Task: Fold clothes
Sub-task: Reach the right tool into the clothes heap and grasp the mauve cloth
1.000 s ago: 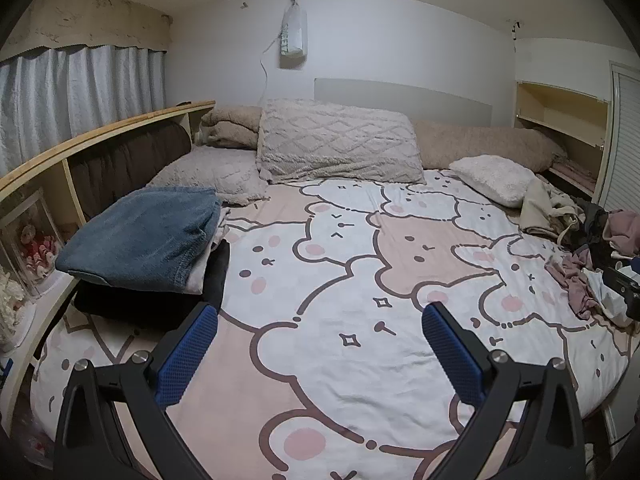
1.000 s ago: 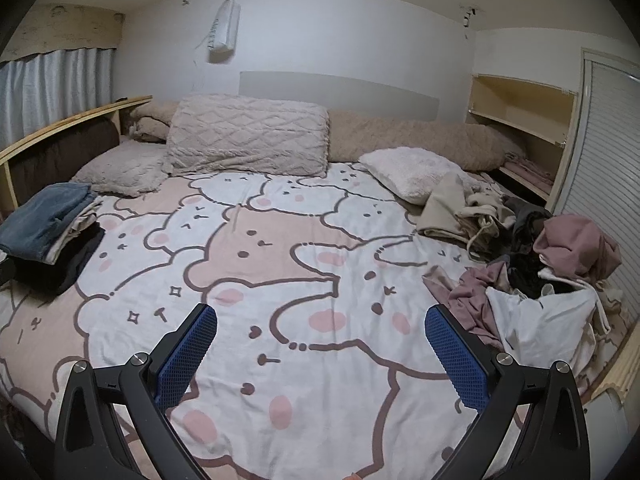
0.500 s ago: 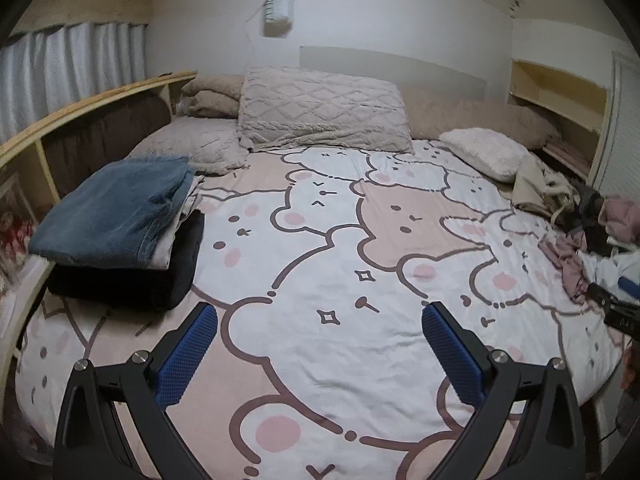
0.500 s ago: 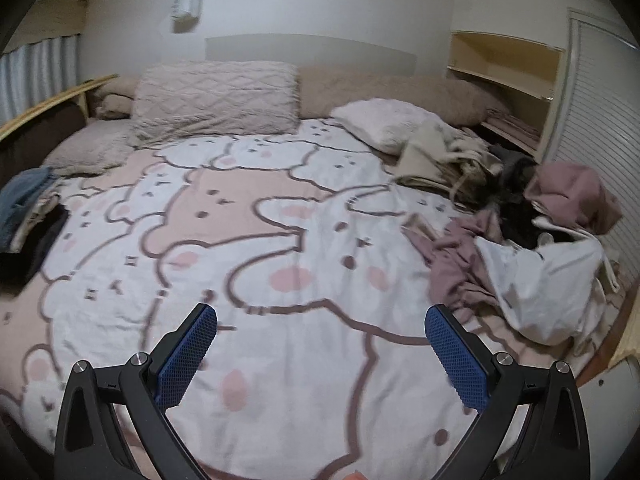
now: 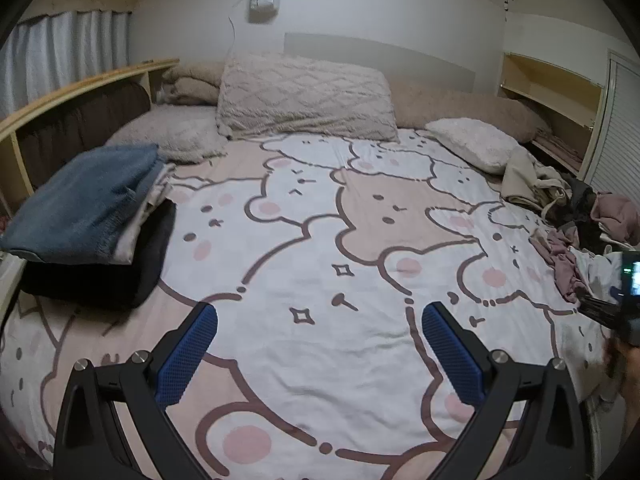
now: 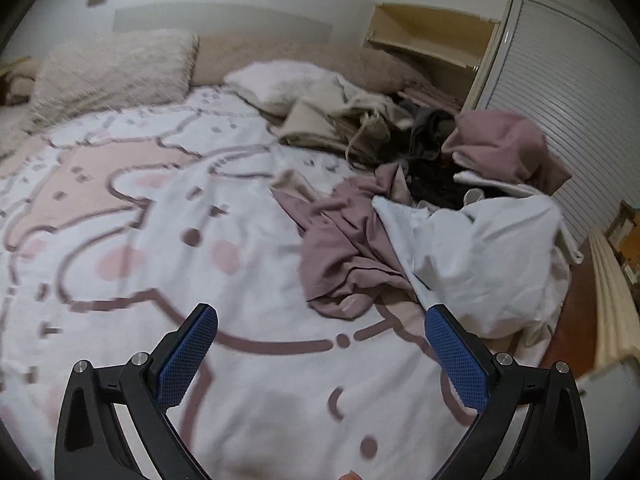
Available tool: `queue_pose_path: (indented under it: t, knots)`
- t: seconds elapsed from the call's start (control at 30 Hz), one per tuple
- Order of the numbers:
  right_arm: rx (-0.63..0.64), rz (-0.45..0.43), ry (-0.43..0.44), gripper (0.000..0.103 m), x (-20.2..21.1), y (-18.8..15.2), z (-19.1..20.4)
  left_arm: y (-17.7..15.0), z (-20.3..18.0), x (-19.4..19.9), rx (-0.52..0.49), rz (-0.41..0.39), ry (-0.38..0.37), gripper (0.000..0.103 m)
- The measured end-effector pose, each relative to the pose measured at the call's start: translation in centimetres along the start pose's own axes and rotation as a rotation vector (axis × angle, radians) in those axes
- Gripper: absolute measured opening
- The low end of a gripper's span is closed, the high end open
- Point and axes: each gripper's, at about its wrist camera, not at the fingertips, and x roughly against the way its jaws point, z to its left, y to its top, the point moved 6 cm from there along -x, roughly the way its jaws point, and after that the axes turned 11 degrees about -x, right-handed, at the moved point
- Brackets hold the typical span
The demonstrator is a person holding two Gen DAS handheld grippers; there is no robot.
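Note:
A heap of unfolded clothes lies at the bed's right side: a mauve garment (image 6: pixel 344 248), a white garment (image 6: pixel 480 256), a pink one (image 6: pixel 508 148), beige ones (image 6: pixel 344 120) and dark ones. The heap also shows in the left wrist view (image 5: pixel 576 216). My right gripper (image 6: pixel 320 356) is open and empty, just short of the mauve and white garments. My left gripper (image 5: pixel 320 354) is open and empty over the bear-print bedspread (image 5: pixel 320 240). A folded stack with blue jeans on top (image 5: pixel 88 208) sits at the bed's left. The right gripper's body shows at the left view's right edge (image 5: pixel 624 300).
Pillows (image 5: pixel 304 100) line the head of the bed. A wooden shelf (image 5: pixel 80 96) runs along the left side. A slatted wardrobe door (image 6: pixel 568 92) and wall shelves (image 6: pixel 432 36) stand at the right. The wooden bed edge (image 6: pixel 612 292) is at the far right.
My right gripper has swung right and moved toward the heap of unfolded clothes, which is now much closer. My left gripper has drifted forward and slightly right over the bedspread. Both stay open.

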Motion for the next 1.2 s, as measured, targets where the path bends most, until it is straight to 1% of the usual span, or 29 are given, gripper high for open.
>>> queue_pose_path:
  t: [0.1, 0.13, 0.17, 0.23, 0.3, 0.33, 0.37, 0.43, 0.47, 0.5, 0.53, 0.57, 0.63, 0.67, 0.73, 0.8, 0.87, 0.97, 1.07, 1.13, 1.2]
  knots:
    - [0.026, 0.025, -0.055, 0.103, -3.2, 0.5, 0.0, 0.0, -0.2, -0.3, -0.017, 0.006, 0.016, 0.103]
    - [0.035, 0.029, -0.076, 0.1, -4.0, 0.6, 0.0, 0.0, -0.2, -0.4, -0.022, 0.007, 0.021, 0.103]
    - [0.033, 0.041, -0.089, 0.093, -5.0, 0.9, -0.1, 0.0, -0.2, -0.5, -0.024, 0.01, 0.024, 0.103]
    - [0.011, 0.076, -0.103, 0.087, -6.9, 1.2, -0.5, 0.0, -0.1, -0.6, -0.025, 0.017, 0.028, 0.103]
    - [-0.028, 0.12, -0.1, 0.079, -8.8, 1.4, -1.1, 0.0, 0.0, -0.8, -0.023, 0.022, 0.031, 0.103]
    - [-0.049, 0.148, -0.098, 0.07, -9.9, 1.4, -1.5, 0.0, 0.1, -0.8, -0.022, 0.024, 0.033, 0.103]
    - [-0.07, 0.176, -0.095, 0.058, -11.0, 1.3, -2.0, 0.0, 0.1, -0.9, -0.021, 0.026, 0.034, 0.103]
    - [-0.131, 0.205, -0.059, 0.046, -12.1, 1.6, -2.9, -0.1, 0.3, -0.7, -0.017, 0.024, 0.036, 0.103]
    - [-0.162, 0.218, -0.038, 0.039, -12.5, 1.8, -3.4, -0.1, 0.3, -0.7, -0.016, 0.022, 0.036, 0.103]
    - [-0.194, 0.231, -0.018, 0.034, -13.0, 2.0, -3.8, -0.1, 0.4, -0.6, -0.014, 0.021, 0.035, 0.103]
    - [-0.199, 0.231, -0.016, 0.026, -13.0, 2.5, -4.1, -0.2, 0.4, -0.6, -0.013, 0.021, 0.033, 0.103]
    - [-0.205, 0.228, -0.012, 0.023, -12.8, 3.1, -4.4, -0.2, 0.5, -0.6, -0.011, 0.022, 0.031, 0.103]
    - [-0.292, 0.243, 0.056, 0.021, -12.3, 4.5, -5.5, -0.2, 0.7, -0.4, -0.01, 0.018, 0.029, 0.103]
    - [-0.351, 0.244, 0.106, 0.019, -11.8, 5.4, -6.2, -0.2, 0.7, -0.3, -0.009, 0.013, 0.029, 0.103]
    - [-0.432, 0.219, 0.196, 0.017, -10.3, 7.4, -7.3, -0.2, 0.8, -0.1, 0.001, 0.003, 0.021, 0.103]
    - [-0.471, 0.18, 0.285, 0.016, -8.2, 9.5, -7.9, -0.2, 0.7, 0.0, 0.009, -0.004, 0.011, 0.103]
    - [-0.463, 0.134, 0.364, 0.012, -5.5, 11.5, -7.5, -0.1, 0.5, 0.2, 0.013, -0.012, -0.001, 0.103]
    - [-0.425, 0.041, 0.549, 0.009, 0.1, 14.6, -5.1, 0.1, 0.2, 0.8, 0.004, -0.03, -0.01, 0.103]
    - [-0.357, -0.051, 0.657, 0.008, 6.5, 17.6, -2.0, 0.3, 0.5, 1.7, 0.005, -0.059, -0.01, 0.103]
    - [-0.319, -0.107, 0.803, 0.008, 11.2, 19.8, 0.6, 0.3, 1.0, 2.5, 0.015, -0.08, -0.008, 0.103]
    - [-0.244, -0.201, 0.937, 0.008, 17.5, 22.3, 3.8, 0.2, 1.7, 3.3, 0.039, -0.098, 0.012, 0.103]
